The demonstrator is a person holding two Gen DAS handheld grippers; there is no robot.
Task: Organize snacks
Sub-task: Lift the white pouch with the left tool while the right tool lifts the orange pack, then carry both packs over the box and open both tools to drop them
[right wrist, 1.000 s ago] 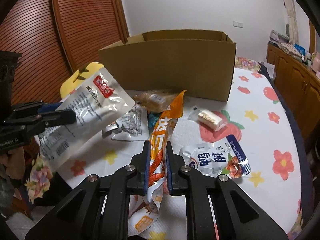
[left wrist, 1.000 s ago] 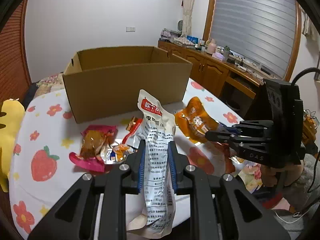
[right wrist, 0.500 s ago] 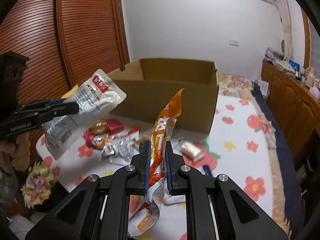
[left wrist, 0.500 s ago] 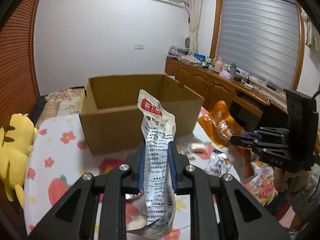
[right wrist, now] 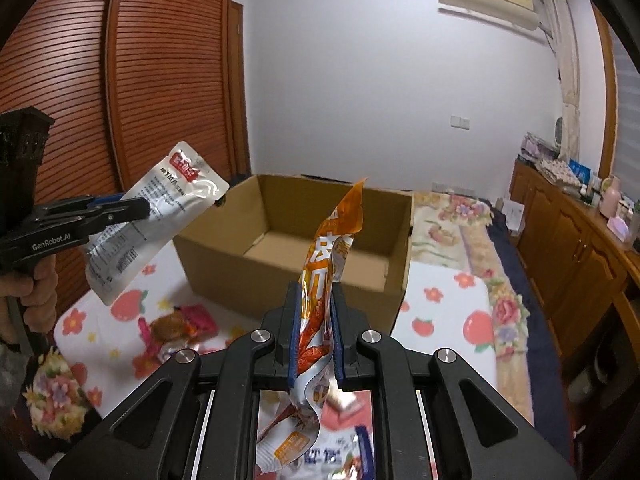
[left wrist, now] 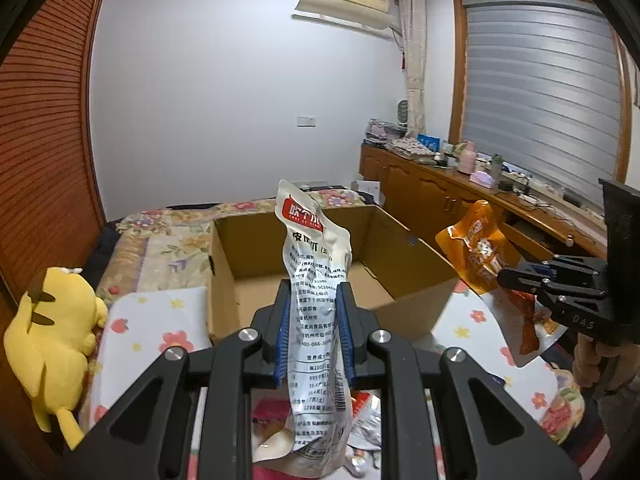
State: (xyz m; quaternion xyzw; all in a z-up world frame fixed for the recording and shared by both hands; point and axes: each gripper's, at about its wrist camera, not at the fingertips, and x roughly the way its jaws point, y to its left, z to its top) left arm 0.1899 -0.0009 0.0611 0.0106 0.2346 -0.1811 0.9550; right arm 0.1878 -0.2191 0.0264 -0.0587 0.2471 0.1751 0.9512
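Pinching white pouch (left wrist: 316, 280) in left tool (left wrist: 314, 300).

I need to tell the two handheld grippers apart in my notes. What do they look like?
Both are matte black with blue finger pads and silver bolts. The left gripper has white "GenRobot.AI" lettering on its side; the right gripper shows embossed "DAS". No cables or sleeves are clearly visible.

Your left wrist camera looks along its fingers, tilted slightly down, at the open cardboard box (left wrist: 320, 280) close ahead. Your right wrist camera faces the same box (right wrist: 296, 256) from its other side; each view catches the opposite gripper.
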